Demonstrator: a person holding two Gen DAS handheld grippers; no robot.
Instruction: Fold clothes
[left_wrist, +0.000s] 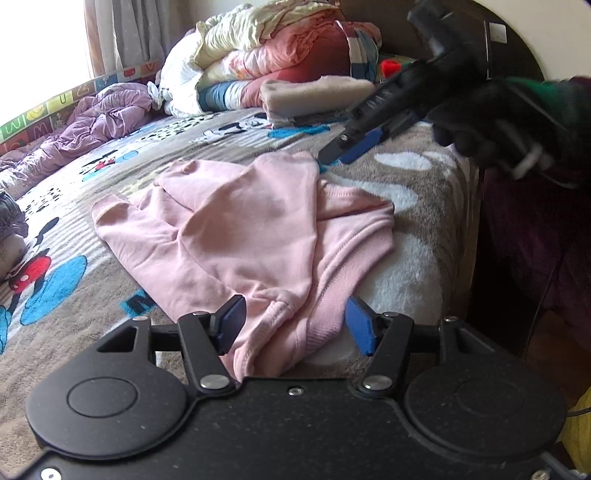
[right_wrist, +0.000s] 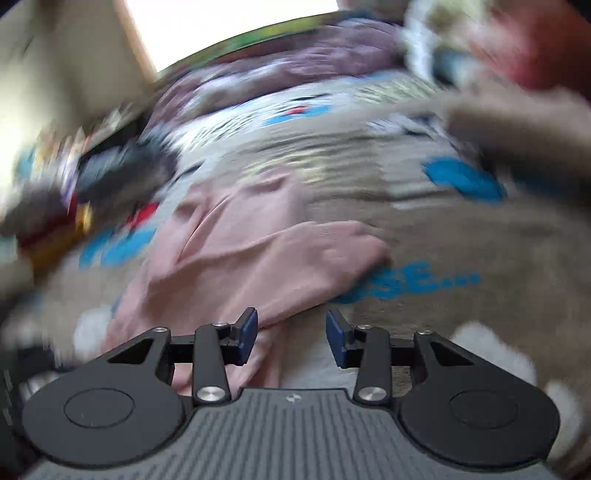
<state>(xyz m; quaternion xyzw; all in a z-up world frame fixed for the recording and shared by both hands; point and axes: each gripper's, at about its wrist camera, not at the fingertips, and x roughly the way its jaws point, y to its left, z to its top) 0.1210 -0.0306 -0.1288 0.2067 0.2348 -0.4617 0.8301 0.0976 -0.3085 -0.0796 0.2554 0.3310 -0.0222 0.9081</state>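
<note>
Left wrist | left tongs wide, pink garment between; right tongs wide, above it

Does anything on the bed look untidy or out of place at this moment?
Yes. The pink sweatshirt lies crumpled on the cartoon-print blanket, bunched into uneven folds with one cuff sticking out to the side. Behind it, a purple garment is also rumpled. Nothing looks damaged or spilled.

Both the left gripper and right gripper hold jaws apart.
</note>
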